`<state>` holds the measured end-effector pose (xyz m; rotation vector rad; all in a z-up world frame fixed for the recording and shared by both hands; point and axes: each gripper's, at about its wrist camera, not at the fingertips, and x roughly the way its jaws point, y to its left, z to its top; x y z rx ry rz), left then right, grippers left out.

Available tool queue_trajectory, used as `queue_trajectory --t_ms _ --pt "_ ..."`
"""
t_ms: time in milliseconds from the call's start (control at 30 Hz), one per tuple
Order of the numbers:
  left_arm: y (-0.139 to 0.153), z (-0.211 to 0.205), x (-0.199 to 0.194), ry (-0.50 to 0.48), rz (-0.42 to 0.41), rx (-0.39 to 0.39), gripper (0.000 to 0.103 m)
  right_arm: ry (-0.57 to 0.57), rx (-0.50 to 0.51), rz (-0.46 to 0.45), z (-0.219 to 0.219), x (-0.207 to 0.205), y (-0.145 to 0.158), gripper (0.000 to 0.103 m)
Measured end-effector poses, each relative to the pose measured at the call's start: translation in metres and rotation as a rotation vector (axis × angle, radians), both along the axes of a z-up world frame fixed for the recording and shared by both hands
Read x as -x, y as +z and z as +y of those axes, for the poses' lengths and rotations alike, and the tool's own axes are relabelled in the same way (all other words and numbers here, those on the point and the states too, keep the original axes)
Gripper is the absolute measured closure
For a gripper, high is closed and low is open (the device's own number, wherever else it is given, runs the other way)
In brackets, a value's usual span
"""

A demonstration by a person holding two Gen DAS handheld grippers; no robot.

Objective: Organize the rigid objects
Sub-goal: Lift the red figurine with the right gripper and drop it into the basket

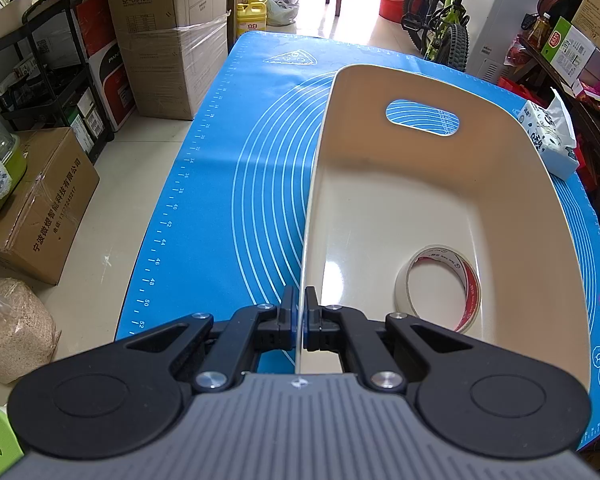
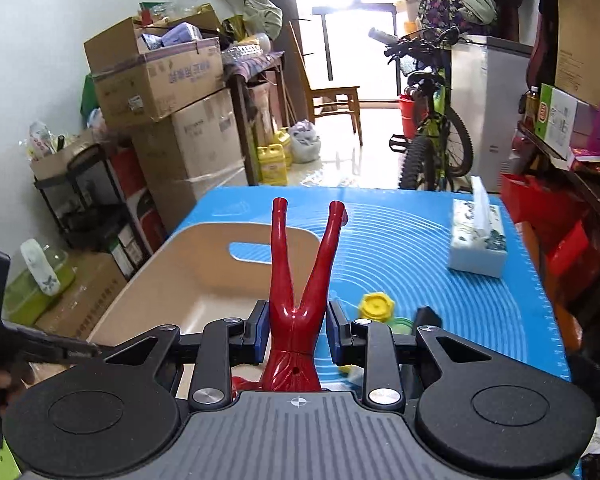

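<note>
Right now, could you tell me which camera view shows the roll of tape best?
The left wrist view: the roll of tape lies in plain sight on the floor of the cream bin. In the right wrist view, the tape is hidden.

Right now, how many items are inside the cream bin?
1: a tape roll lying on the floor of the cream bin by its near right wall. The near corner is hidden behind the left gripper.
</note>
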<state>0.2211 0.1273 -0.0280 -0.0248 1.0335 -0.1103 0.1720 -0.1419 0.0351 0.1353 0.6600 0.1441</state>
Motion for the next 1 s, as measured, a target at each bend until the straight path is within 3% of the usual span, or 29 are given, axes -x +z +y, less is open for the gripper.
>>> queue_trajectory --t_ms 367,1000 --pt "0.0 -0.001 0.0 -0.001 0.0 -0.002 0.099 0.112 -0.016 0.002 0.05 -0.019 -0.008 0.065" --pt "-0.001 -0.001 0.0 0.0 0.0 -0.003 0.099 0.204 0.053 0.16 0.104 -0.036 -0.066 0.065"
